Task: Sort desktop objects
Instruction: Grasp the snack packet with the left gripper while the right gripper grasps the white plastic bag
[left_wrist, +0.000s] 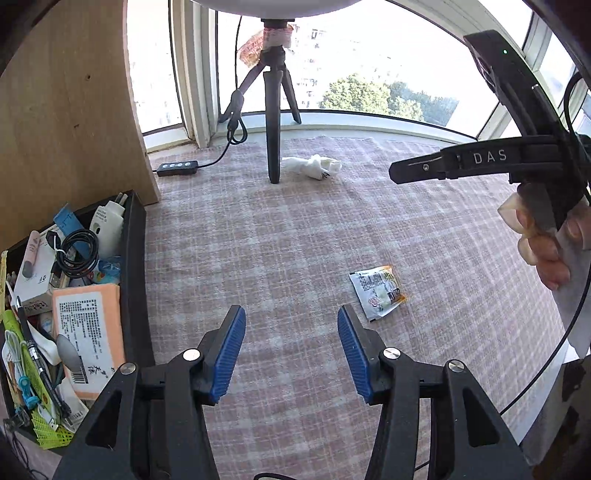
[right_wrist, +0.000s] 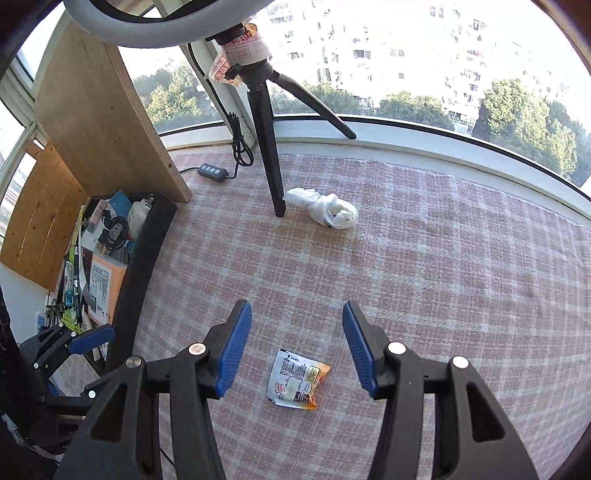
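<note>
Presently on the table (right_wrist: 424, 258): one snack packet (right_wrist: 297, 384), lying flat on the checked cloth, directly below the right claw (right_wrist: 297, 345), whose jaws are spread and empty, probably lined up to pick it. Left claw (left_wrist: 291, 349): released, empty, beside the black tray (left_wrist: 135, 266) that takes sorted items. Crumpled white bag (right_wrist: 325, 208), contents unclear, lies by the tripod (right_wrist: 271, 147), unsorted.

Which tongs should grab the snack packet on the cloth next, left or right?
Right. The snack packet lies between the open right tongs; the open left tongs sit off to its side, nearer the box.
</note>
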